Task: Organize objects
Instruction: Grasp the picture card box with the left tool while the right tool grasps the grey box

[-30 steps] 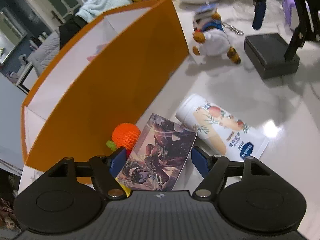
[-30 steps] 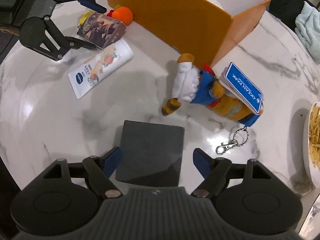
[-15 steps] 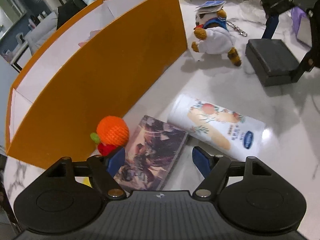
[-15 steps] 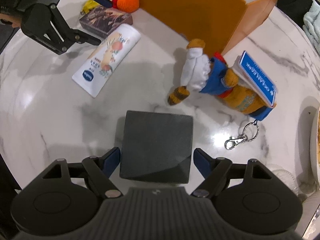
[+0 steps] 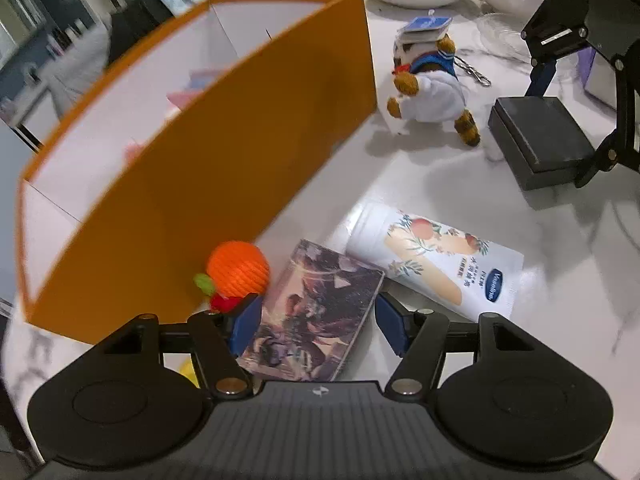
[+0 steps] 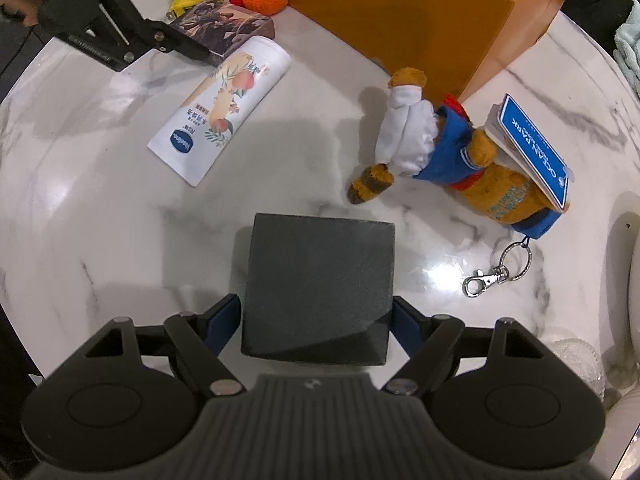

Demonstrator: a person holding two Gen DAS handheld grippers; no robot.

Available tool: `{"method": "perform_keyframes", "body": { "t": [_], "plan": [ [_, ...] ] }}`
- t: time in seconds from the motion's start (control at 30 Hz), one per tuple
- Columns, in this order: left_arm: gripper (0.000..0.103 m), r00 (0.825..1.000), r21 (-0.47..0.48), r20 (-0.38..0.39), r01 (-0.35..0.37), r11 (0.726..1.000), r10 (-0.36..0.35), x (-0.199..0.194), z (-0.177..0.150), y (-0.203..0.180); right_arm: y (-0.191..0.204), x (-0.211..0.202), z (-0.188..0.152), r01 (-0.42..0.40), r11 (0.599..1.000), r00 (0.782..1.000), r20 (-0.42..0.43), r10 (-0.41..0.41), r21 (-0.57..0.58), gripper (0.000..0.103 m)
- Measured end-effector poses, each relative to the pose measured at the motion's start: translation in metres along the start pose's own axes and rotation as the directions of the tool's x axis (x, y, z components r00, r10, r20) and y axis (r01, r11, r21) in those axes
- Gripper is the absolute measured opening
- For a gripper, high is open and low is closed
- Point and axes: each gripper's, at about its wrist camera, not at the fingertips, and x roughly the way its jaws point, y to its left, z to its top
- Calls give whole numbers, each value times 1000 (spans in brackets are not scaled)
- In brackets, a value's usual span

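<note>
Your left hand-held gripper [image 5: 316, 318] has just been closing around the picture box [image 5: 316, 312], which lies flat on the white bench [image 5: 440, 184] between the orange ball [image 5: 238, 268] and the white tube [image 5: 432, 264]. Its blue fingers [image 5: 246, 322] sit at both sides of the box, and they look like they touch it. Your right hand-held gripper [image 6: 316, 326] has its fingers on each side of the dark grey box [image 6: 318, 284], but I cannot tell if they press it. The toy bear [image 6: 440, 152] lies near the big orange box [image 5: 200, 160].
</note>
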Motion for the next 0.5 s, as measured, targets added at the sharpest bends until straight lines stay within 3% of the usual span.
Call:
{"method": "perform_keyframes", "body": {
  "t": [0.13,0.3,0.5],
  "plan": [
    [86,1000,55,-24,15,998,-14,7,1,-2,-1,-1,0,-5,1000,1000,0,5,5,81],
    [97,996,40,-35,81,996,-80,10,4,6,-1,1,-2,-9,1000,1000,-9,9,0,81],
    [100,986,16,-70,155,988,-154,12,8,15,1,1,-2,-9,1000,1000,-15,9,-5,81]
  ]
}}
